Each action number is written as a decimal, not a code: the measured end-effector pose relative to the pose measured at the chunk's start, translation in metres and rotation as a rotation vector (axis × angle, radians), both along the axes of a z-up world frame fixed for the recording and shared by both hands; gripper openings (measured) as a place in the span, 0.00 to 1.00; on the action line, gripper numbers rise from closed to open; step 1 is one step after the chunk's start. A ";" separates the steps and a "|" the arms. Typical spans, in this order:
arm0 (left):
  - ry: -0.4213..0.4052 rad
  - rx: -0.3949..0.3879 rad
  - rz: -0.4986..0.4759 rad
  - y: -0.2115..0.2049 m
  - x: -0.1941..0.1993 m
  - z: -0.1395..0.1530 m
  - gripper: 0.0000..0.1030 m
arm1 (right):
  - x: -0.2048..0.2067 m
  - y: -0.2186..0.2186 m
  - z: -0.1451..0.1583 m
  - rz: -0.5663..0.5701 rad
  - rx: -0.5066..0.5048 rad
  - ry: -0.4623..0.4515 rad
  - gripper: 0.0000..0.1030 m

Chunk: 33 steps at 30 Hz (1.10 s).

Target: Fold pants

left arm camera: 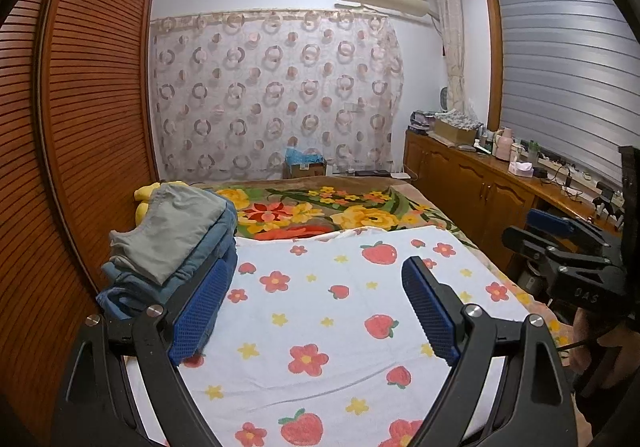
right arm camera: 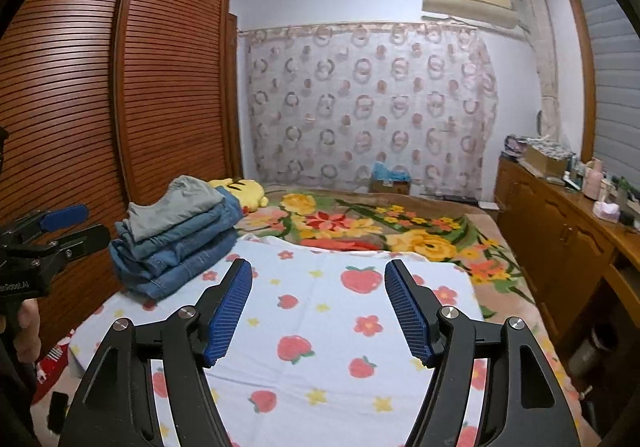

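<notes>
1. The folded pants stack [right arm camera: 180, 235] sits on the bed's far-left side, by the wardrobe [right arm camera: 120, 87], long axis running near-left to far-right.
2. Left gripper [left arm camera: 316, 307] is nearer, its left finger just beside the stack; its fingers are spread, empty.
3. Right gripper [right arm camera: 318, 307] is also spread and empty, over the strawberry towel [right arm camera: 320, 347].

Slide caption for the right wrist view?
Open right gripper over strawberry-print white towel; folded blue denim and grey pants stack at left.

Both fisheye views are set low over the strawberry-print sheet [left arm camera: 320, 307], facing the patterned curtain [left arm camera: 276, 91] at centre. The folded pants stack [right arm camera: 176, 231], at left in both views, is seen closer from the left wrist.
</notes>
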State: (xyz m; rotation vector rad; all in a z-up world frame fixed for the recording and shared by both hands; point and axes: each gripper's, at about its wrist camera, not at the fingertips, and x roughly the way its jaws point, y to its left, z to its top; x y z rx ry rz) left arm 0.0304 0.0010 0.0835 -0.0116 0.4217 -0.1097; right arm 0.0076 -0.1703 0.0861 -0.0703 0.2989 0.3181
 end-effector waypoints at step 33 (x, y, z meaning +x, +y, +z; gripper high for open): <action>0.022 0.001 0.004 -0.002 -0.007 -0.012 0.87 | -0.002 0.000 -0.012 -0.033 0.023 0.011 0.69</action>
